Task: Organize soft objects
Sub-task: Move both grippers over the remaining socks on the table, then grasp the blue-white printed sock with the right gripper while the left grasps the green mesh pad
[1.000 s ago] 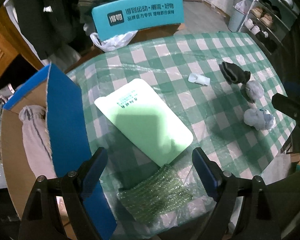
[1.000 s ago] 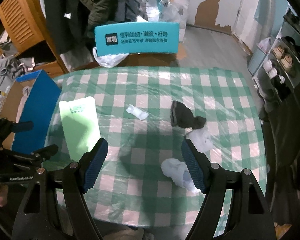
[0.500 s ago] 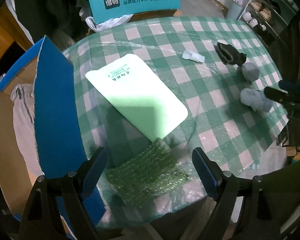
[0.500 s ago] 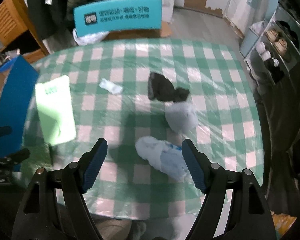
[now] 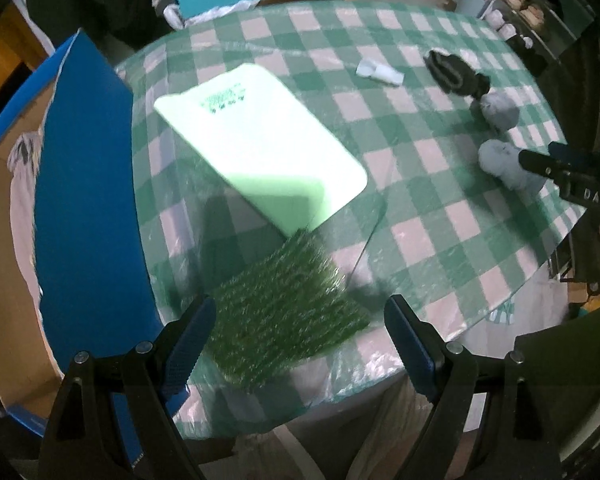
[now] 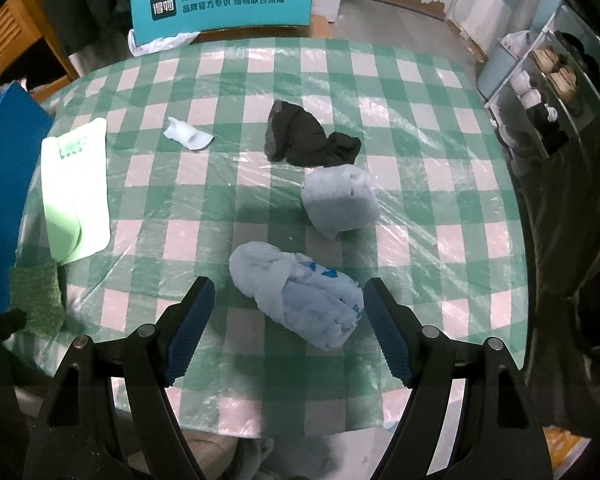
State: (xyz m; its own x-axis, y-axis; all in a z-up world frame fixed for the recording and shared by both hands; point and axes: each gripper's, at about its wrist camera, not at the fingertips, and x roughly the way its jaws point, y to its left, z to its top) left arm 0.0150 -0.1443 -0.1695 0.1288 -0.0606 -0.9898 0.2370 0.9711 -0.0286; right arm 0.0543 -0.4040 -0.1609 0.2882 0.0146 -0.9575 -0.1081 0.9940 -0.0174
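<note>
Checked table (image 6: pixel 440 168), beside it blue-walled cardboard box (image 5: pixel 88 184) with pale cloth (image 5: pixel 22 184); both grippers' fingers wide, empty.

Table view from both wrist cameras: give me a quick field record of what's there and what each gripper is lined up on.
surface: round table, green check cloth
left gripper: jaws open, above green bubble wrap
right gripper: jaws open, above white-and-blue bundle
other soft items: pale blue bundle, black sock, small white piece
flat item: light green pouch
beside table: blue box
</note>
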